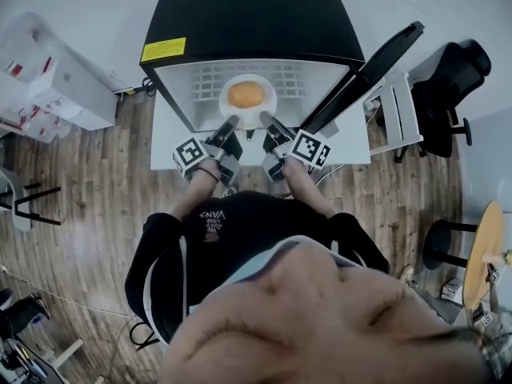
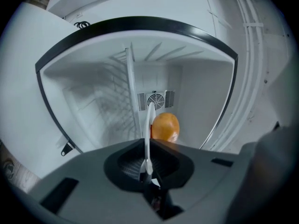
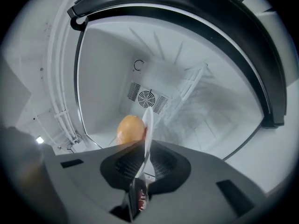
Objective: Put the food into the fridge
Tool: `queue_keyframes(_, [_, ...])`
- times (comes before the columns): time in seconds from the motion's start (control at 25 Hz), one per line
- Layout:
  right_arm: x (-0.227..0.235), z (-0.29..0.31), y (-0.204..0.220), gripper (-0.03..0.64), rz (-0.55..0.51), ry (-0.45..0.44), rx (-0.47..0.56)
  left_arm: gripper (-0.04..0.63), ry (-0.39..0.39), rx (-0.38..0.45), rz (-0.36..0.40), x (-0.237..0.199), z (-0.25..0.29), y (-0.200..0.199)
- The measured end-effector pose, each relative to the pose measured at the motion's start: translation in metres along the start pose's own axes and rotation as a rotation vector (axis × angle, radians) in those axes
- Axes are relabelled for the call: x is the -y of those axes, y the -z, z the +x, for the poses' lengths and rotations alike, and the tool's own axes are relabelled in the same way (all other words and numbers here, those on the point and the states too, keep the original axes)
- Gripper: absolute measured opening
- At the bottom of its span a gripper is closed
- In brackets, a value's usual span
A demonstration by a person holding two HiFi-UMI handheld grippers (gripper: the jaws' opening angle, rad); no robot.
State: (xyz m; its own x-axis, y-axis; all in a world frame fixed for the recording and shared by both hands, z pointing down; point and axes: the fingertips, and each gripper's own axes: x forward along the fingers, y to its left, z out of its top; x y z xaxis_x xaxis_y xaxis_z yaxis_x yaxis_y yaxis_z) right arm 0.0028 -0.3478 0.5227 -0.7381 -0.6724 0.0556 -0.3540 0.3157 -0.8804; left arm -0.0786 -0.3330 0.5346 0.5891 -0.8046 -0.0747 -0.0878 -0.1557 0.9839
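Both claws pinch one plate by its near rim. The left claw (image 1: 230, 123) is clamped on the rim's left part and the right claw (image 1: 266, 121) on its right. The plate (image 1: 270, 109) is thin, round, white and glossy. On it, just ahead of the jaws, sits the food (image 1: 246, 94), a smooth rounded orange lump. Beyond is the fridge (image 1: 248, 14), a black box with its door (image 1: 370, 72) open on the right claw's side. Inside it is matt white, with a wire shelf (image 1: 300, 77) and a round fan grille (image 2: 155, 100) at the back. The plate seems to be at the fridge's mouth, not yet set down. What looks left is sliding it in, letting go and shutting the door.
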Motion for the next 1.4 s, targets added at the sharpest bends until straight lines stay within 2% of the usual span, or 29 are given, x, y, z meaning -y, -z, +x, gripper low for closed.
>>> queue_keyframes(0.28, [0.01, 0.015, -0.003, 0.034, 0.043, 0.015, 0.007, 0.025, -0.026, 0.002, -0.027, -0.01, 0.006, -0.014])
queue_keyframes(0.4, [0.012, 0.021, -0.005, 0.032, 0.054, 0.019, 0.007, 0.025, -0.024, 0.01, -0.057, -0.012, 0.01, -0.018])
queue_keyframes(0.64, [0.014, 0.027, -0.006, 0.037, 0.055, 0.018, 0.006, 0.025, -0.008, 0.032, -0.068, -0.014, 0.013, -0.024])
queue_keyframes(0.84, [0.01, 0.03, -0.015, 0.098, 0.009, 0.002, 0.026, 0.026, -0.003, 0.079, -0.147, -0.012, 0.016, -0.03])
queue_keyframes(0.92, [0.009, 0.03, -0.021, 0.154, -0.002, -0.003, 0.041, 0.026, -0.003, 0.088, -0.143, -0.014, 0.017, -0.032])
queue_keyframes(1.0, [0.009, 0.028, -0.024, 0.175, -0.019, -0.003, 0.05, 0.026, 0.001, 0.091, -0.122, -0.014, 0.018, -0.035])
queue_keyframes(1.16, [0.003, 0.023, -0.023, 0.216, -0.137, 0.0, 0.03, 0.026, -0.001, 0.095, -0.102, -0.014, 0.022, -0.039])
queue_keyframes(1.4, [-0.008, 0.009, -0.024, 0.215, -0.5, 0.057, 0.034, 0.034, 0.014, 0.089, -0.073, -0.012, 0.031, -0.041])
